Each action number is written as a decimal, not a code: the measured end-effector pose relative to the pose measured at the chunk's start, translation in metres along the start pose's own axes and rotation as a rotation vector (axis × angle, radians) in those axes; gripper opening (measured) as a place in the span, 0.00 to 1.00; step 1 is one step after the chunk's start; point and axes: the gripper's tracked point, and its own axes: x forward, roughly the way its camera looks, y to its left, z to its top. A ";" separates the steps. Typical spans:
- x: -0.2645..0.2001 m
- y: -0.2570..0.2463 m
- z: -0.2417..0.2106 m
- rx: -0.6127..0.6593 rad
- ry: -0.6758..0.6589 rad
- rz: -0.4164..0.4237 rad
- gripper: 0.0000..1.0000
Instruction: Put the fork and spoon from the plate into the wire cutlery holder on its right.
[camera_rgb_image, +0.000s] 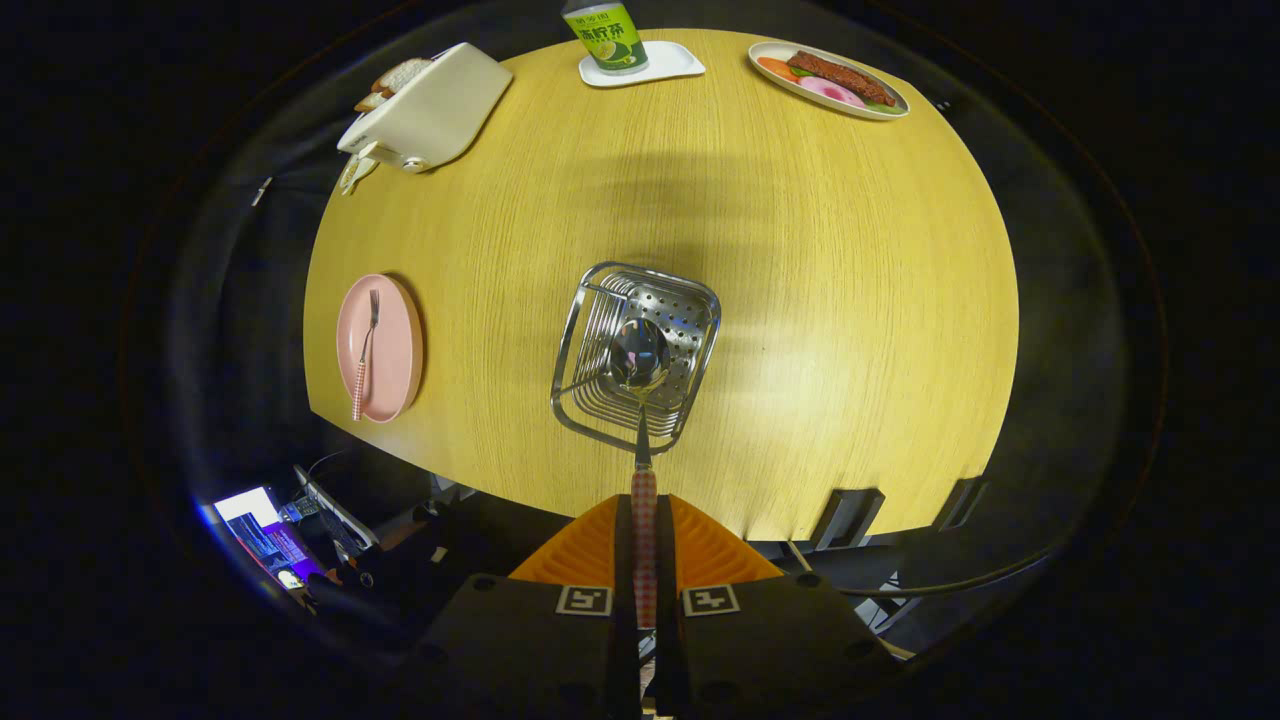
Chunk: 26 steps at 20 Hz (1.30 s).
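My gripper (644, 512) is shut on the spoon (641, 372), its orange fingers (583, 550) pressing both sides of the checked red-and-white handle. The spoon points straight ahead, and its shiny bowl hangs over the open top of the wire cutlery holder (672, 300), which stands mid-table just beyond my fingers. Off to the left, near the table's near edge, the pink plate (392, 350) still carries the fork (365, 352), lying lengthwise with a matching checked handle.
A white toaster (432, 108) with bread slices stands at the far left of the round wooden table (850, 300). A green bottle (606, 35) on a white tray and an oval dish of food (828, 80) sit at the far side. A lit screen (262, 532) lies below the table.
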 end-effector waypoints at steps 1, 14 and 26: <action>0.004 -0.001 0.003 0.008 0.014 -0.005 0.11; 0.010 0.003 0.028 0.074 -0.006 -0.002 0.17; -0.073 0.115 0.044 0.046 -0.348 0.217 0.28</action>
